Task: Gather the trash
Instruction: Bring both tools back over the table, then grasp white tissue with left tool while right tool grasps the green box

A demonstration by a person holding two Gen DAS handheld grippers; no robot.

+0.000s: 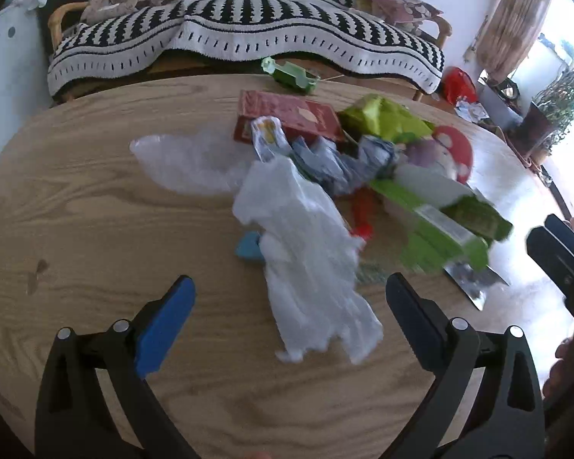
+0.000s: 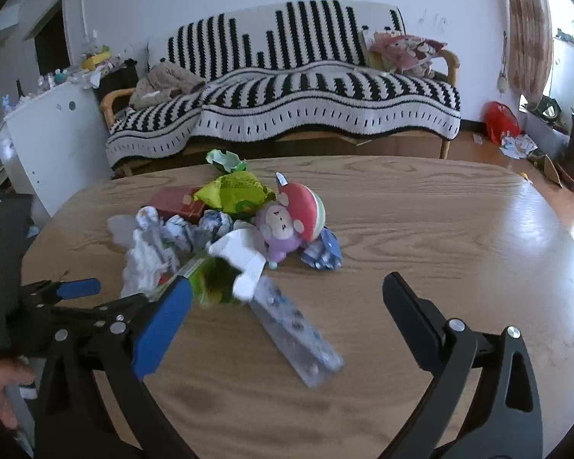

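- Our left gripper point(image 1: 287, 306) has its jaws spread around the white plastic bag point(image 1: 306, 260) on the bench point(image 1: 95, 210); closing late, we catch only thin film and it slips.
- Our right gripper point(image 2: 287, 306), jaws spread, has the silver wrapper point(image 2: 298, 332) between them; it may skid away.
- The plush toy point(image 2: 287, 225) beyond the jaws isn't trash; we could drag it along.

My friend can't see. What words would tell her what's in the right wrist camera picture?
An open right gripper hovers over a wooden table, facing a pile of trash: crumpled wrappers, a red box, a green bag and a small plush toy. A striped sofa stands behind, and the left gripper shows at the left edge.
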